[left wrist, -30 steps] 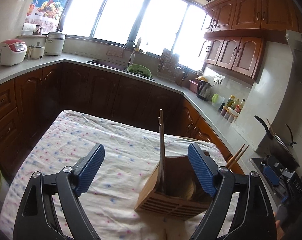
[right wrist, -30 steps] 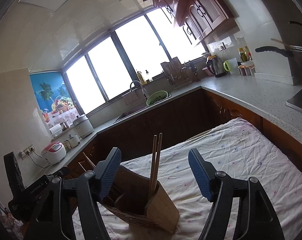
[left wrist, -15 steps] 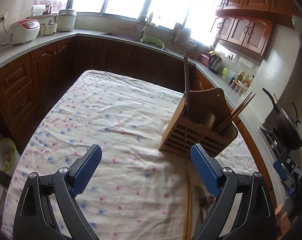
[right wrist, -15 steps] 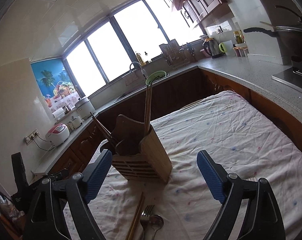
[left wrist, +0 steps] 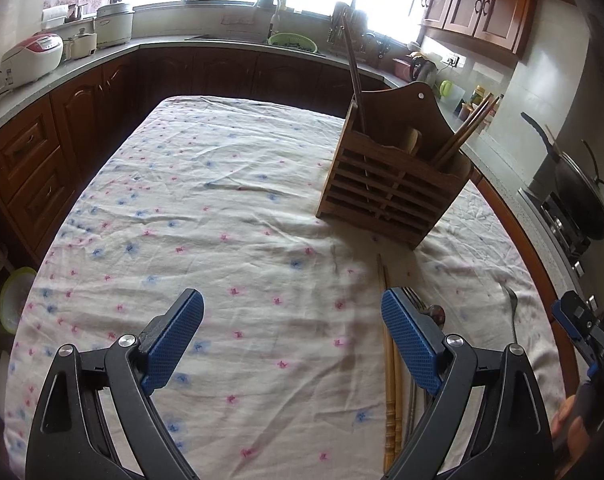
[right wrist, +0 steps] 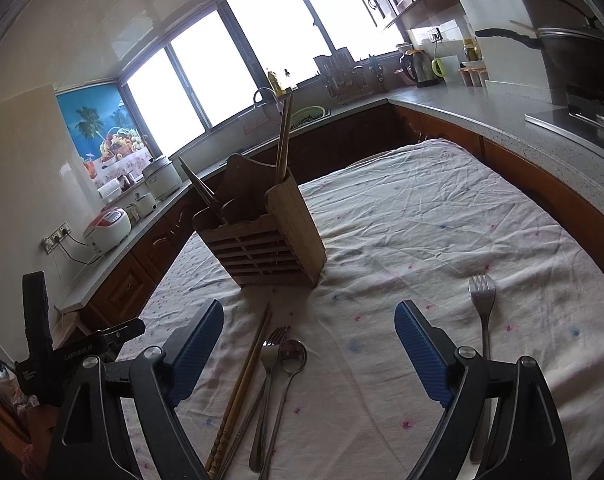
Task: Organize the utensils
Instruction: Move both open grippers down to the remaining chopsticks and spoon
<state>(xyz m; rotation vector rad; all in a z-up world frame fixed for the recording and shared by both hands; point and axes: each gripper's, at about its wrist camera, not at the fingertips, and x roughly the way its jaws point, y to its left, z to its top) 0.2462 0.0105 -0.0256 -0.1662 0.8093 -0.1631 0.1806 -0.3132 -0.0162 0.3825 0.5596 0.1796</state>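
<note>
We hold both grippers, left [left wrist: 292,338] and right [right wrist: 309,348], wide and empty above the tabletop [right wrist: 442,216]. Chopsticks [right wrist: 242,380], fork [right wrist: 268,364] and spoon [right wrist: 292,360] lie just below the right gripper, ready for the holder [right wrist: 262,240] ahead. Since a second ago, both have dipped, revealing them.

slatted wooden utensil holder [right wrist: 268,240] on flower-printed tablecloth [right wrist: 422,220] | wooden chopsticks [right wrist: 242,380], steel fork [right wrist: 268,364], steel spoon [right wrist: 292,356] before it | second steel fork [right wrist: 482,300] to their right
</note>
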